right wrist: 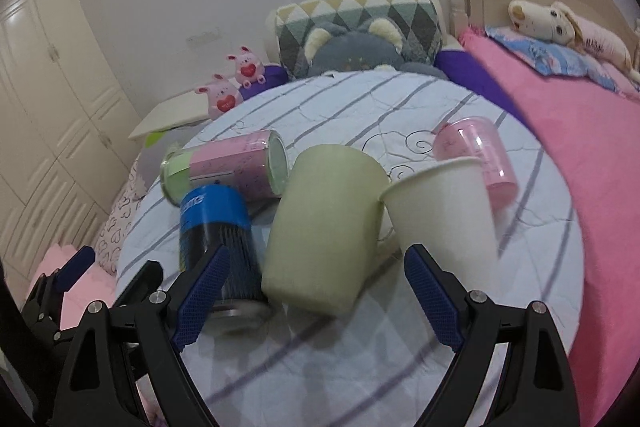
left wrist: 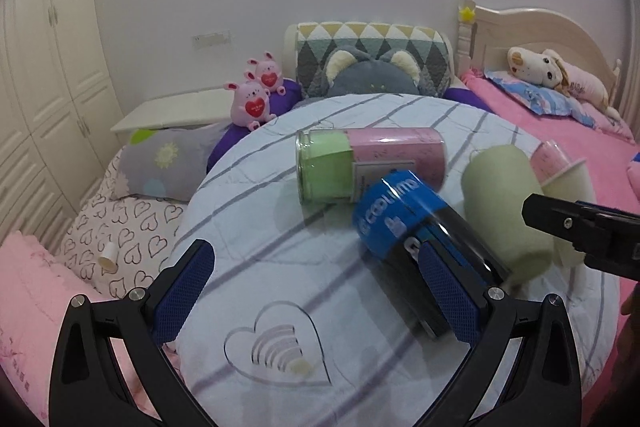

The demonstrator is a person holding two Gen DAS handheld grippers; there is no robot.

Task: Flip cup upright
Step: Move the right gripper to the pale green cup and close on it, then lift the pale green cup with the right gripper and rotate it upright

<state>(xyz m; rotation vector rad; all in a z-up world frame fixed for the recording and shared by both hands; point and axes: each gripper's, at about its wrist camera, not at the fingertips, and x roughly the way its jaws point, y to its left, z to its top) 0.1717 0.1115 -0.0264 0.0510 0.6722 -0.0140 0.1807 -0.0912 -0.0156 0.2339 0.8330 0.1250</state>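
Several cups lie on a round cushion with a striped white cover (left wrist: 280, 267) (right wrist: 360, 347). A pale green cup (right wrist: 324, 227) (left wrist: 504, 211) lies on its side, mouth away from me. A white paper cup (right wrist: 444, 215) stands upside down beside it. A blue-and-black can (left wrist: 404, 223) (right wrist: 218, 239), a green-and-pink jar (left wrist: 360, 163) (right wrist: 228, 171) and a pink cup (right wrist: 480, 155) lie on their sides. My left gripper (left wrist: 320, 295) is open, its right finger against the blue can. My right gripper (right wrist: 316, 303) is open around the green cup's base.
A pink bed (right wrist: 600, 187) with a plush dog (right wrist: 560, 23) is to the right. Pillows, a grey plush (left wrist: 368, 75) and pink bunnies (left wrist: 256, 95) lie behind the cushion. White wardrobes (left wrist: 48, 67) stand at the left.
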